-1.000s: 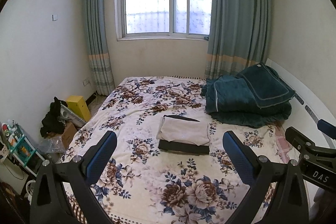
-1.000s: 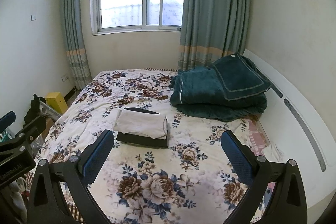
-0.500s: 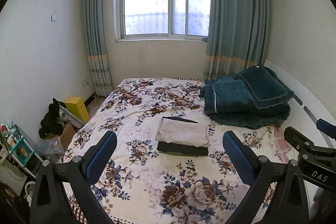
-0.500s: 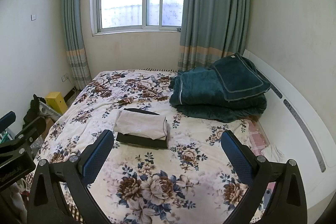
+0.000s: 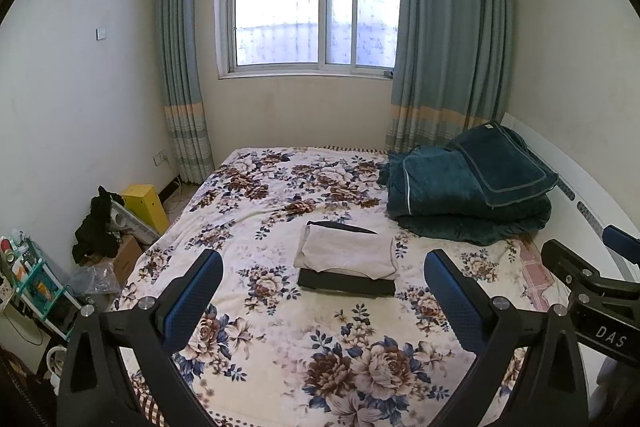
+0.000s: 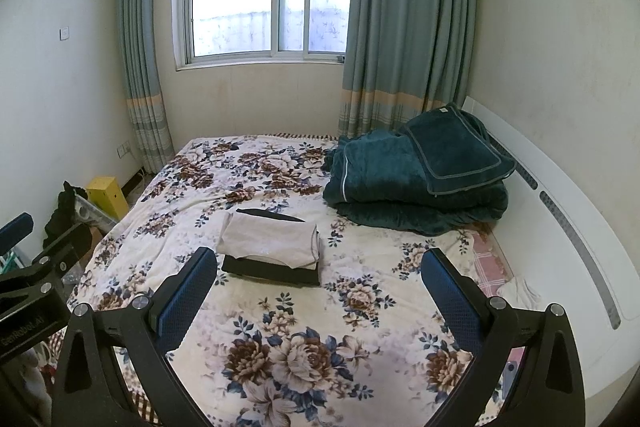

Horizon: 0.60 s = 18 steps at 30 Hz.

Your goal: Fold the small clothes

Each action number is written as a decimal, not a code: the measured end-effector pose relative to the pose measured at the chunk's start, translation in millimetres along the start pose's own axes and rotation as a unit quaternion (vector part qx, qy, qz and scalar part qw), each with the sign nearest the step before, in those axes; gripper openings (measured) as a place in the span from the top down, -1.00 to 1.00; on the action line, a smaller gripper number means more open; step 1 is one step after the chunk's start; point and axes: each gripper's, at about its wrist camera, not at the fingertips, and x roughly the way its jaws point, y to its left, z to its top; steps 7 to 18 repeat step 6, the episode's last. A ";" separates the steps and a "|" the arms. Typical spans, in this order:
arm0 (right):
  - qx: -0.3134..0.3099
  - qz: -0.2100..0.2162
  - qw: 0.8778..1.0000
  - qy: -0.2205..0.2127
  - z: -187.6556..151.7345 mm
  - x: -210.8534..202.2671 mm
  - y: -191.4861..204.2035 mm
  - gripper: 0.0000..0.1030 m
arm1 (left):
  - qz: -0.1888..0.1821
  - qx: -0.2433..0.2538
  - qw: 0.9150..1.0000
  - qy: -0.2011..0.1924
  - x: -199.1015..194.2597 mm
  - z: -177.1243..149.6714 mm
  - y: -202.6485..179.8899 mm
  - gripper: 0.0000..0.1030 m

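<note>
A folded beige garment point(image 5: 346, 253) lies on top of a folded black garment point(image 5: 346, 285) in the middle of the floral bed point(image 5: 280, 347). The stack also shows in the right wrist view, beige point(image 6: 270, 241) over black point(image 6: 272, 273). My left gripper point(image 5: 322, 293) is open and empty, held well back from the stack above the bed's near end. My right gripper point(image 6: 318, 291) is open and empty, level with the left one. The right gripper's body shows at the right edge of the left wrist view point(image 5: 592, 291).
A folded dark green quilt point(image 5: 468, 187) lies at the bed's far right by the white headboard point(image 6: 568, 227). On the floor at left are a yellow box point(image 5: 146, 201), dark clothes point(image 5: 98, 227) and a small shelf point(image 5: 28, 279). A window and curtains stand behind.
Both grippers have drawn back and risen very slightly, so the view shifted a little. The stack of clothes has not moved. Both grippers stay open.
</note>
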 end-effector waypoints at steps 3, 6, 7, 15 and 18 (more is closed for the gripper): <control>0.000 0.000 1.000 0.000 -0.1 0.6 0.2 -1.00 | 0.000 0.000 1.000 -0.002 -0.1 -0.4 0.1 -1.00; 0.000 0.000 1.000 0.000 -0.1 0.1 0.2 -1.00 | -0.002 -0.001 1.000 -0.004 0.5 0.8 0.3 -1.00; 0.000 0.000 1.000 0.000 -0.1 0.1 0.2 -1.00 | -0.002 -0.001 1.000 -0.004 0.5 0.8 0.3 -1.00; 0.000 0.000 1.000 0.000 -0.1 0.1 0.2 -1.00 | -0.002 -0.001 1.000 -0.004 0.5 0.8 0.3 -1.00; 0.000 0.000 1.000 0.000 -0.1 0.1 0.2 -1.00 | -0.002 -0.001 1.000 -0.004 0.5 0.8 0.3 -1.00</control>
